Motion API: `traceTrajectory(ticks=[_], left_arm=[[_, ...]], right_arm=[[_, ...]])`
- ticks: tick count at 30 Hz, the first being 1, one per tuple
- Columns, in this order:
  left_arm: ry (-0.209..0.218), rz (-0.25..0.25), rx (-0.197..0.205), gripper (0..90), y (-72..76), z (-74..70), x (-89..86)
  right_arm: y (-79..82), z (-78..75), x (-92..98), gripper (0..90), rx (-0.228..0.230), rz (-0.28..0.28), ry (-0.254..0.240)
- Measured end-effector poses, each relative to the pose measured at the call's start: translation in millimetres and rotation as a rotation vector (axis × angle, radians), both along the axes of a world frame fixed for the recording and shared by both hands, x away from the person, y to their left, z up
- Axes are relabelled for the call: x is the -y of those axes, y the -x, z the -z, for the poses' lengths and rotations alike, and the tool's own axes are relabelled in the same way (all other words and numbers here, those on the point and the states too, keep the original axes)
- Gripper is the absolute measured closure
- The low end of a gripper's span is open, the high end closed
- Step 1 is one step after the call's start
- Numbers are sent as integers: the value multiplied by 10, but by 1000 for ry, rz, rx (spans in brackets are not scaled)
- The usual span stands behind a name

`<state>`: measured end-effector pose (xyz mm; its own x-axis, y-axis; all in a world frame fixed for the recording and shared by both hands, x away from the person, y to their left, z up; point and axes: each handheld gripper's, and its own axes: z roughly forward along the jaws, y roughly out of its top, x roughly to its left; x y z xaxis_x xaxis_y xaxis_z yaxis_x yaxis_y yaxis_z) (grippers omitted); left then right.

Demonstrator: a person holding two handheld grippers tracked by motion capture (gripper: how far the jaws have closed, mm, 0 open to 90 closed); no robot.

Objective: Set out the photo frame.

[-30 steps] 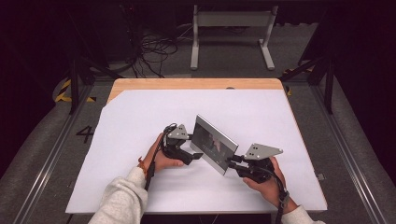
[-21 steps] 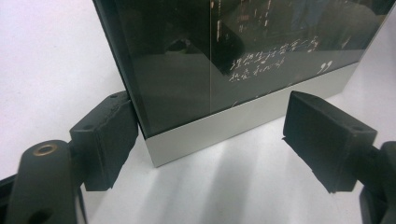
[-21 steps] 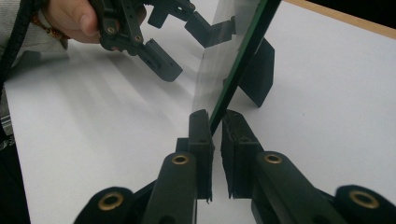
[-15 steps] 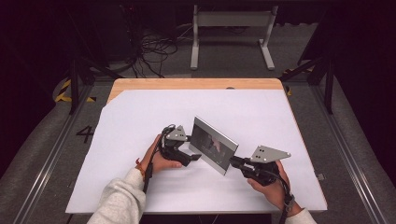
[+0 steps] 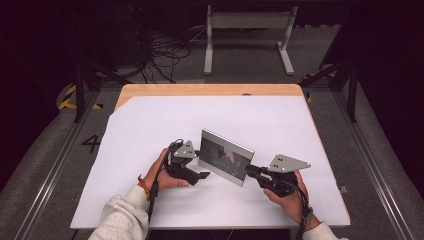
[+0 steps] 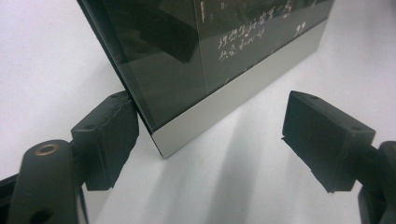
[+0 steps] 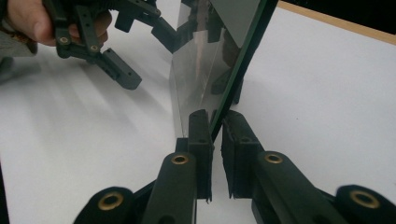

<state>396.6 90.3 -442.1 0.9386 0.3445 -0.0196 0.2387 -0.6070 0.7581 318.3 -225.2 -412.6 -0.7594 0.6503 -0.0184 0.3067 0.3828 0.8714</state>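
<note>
One frame (image 6: 219, 70): left-claw view alone shows pale script.

dark room, grey floor (image 5: 50, 165), white-covered wooden table (image 5: 150, 125), metal stand (image 5: 247, 37) behind, tangled cables (image 5: 165, 55), yellow-black floor tape (image 5: 67, 97)

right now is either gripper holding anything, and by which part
The right gripper clamps the standing glass panel by its lower end corner. The left gripper is open around the other end.
</note>
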Motion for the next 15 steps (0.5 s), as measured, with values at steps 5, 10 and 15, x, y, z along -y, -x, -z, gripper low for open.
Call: traceTrajectory(ticks=[5,10,15], left_arm=[[-9,2,-1,192,49,-6,-21],[-21,9,4,187,126,-9,-47],[-33,7,10,191,181,-16,-66]], right_arm=[[-15,9,-3,823,2,11,-7],[-23,13,-10,819,10,23,-4],[-34,15,-15,817,15,30,-2]])
